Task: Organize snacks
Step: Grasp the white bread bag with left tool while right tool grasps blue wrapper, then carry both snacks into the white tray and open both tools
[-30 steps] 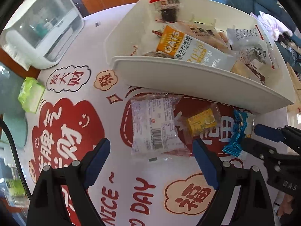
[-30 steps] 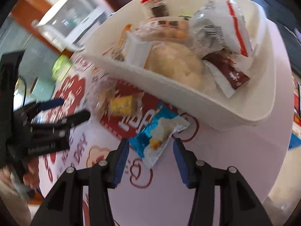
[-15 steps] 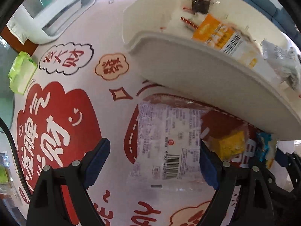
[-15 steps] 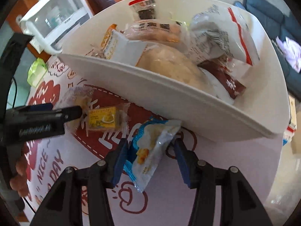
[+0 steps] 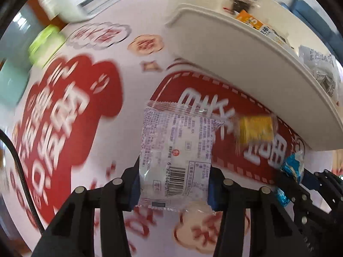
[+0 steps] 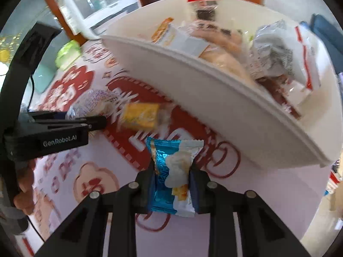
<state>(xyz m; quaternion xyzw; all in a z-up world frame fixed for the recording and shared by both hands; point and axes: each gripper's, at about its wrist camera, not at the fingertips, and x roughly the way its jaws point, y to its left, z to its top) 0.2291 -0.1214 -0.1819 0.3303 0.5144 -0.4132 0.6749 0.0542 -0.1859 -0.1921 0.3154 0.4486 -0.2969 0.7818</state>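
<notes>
Here the left gripper has just closed its jaws on a clear packet with purple print and a barcode, the blue pads pressing both long sides of the wrapper. The packet stands up between the fingers, its top seam over the red patch of the tablecloth. The right gripper has likewise just closed, and it is clamped on a blue and white packet, pinched at its waist so the foil creases inward.

Between the two packets a small yellow snack in a clear wrapper lies on the red printed patch, just beside the near wall of the white bin. It is blurred in both views. The bin sits toward the far edge of the table and already holds several snacks: an orange and white packet, a pale bun in clear film, a crumpled silver bag and a dark red packet.

A green packet lies at the left edge of the table, near a white appliance with a clear lid. A hand grips the left gripper's handle at the lower left of the right wrist view.
</notes>
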